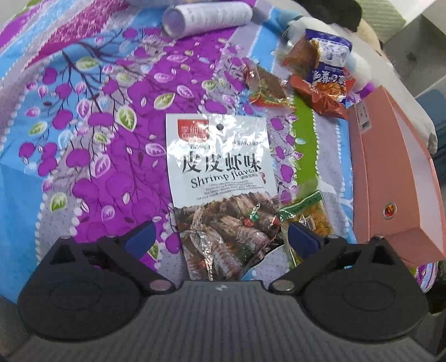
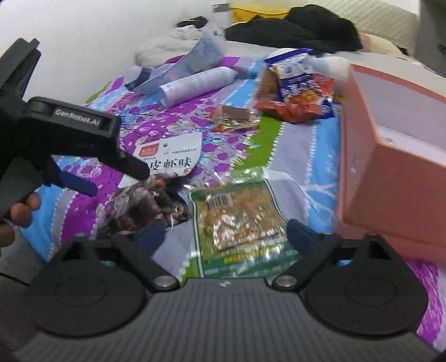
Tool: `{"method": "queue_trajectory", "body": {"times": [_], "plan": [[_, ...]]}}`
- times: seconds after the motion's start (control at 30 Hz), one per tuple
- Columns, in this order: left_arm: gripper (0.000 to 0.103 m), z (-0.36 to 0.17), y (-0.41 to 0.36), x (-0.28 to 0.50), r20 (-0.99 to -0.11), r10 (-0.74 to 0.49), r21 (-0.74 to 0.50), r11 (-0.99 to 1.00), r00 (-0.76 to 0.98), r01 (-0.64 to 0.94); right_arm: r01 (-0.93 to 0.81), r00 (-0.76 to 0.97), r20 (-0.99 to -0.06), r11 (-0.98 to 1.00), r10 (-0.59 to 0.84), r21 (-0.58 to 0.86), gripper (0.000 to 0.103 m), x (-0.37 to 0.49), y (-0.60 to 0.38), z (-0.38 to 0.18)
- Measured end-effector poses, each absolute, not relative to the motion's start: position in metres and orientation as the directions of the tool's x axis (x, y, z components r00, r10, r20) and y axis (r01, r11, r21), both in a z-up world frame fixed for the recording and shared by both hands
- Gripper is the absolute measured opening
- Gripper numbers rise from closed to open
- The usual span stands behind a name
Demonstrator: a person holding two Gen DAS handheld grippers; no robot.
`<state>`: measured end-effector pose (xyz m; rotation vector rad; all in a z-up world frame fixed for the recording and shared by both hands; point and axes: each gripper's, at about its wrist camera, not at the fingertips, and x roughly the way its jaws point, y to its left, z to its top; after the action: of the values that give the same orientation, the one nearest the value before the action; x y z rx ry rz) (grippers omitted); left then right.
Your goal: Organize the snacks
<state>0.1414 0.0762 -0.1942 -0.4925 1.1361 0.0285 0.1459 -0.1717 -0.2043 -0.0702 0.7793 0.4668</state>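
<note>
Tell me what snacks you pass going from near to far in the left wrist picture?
Shrimp flavor packet → small red and brown packet → blue and red snack bag.

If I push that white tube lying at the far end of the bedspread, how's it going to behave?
The white tube lies on its side and looks round, so a sideways push would probably roll it. The floral bedspread looks soft and may slow that roll. Its surface looks smooth, so it might slip in a grip.
</note>
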Motion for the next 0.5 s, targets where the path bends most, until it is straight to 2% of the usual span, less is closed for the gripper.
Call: {"method": "queue_trajectory", "body": {"times": [0.23,0.5], "plan": [[0.103,-0.201,0.067,0.153,-0.886,-0.242,-0.372,0.879,0.395,-0.297,-0.462,0.588,-0.738,0.886,0.332,0.031,0.096,0.166,-0.168,-0.228],[0.103,-0.212,0.057,0.159,-0.897,-0.241,-0.373,0.863,0.372,-0.34,-0.461,0.531,-0.755,0.879,0.385,0.123,0.099,0.173,-0.173,-0.243]]}}
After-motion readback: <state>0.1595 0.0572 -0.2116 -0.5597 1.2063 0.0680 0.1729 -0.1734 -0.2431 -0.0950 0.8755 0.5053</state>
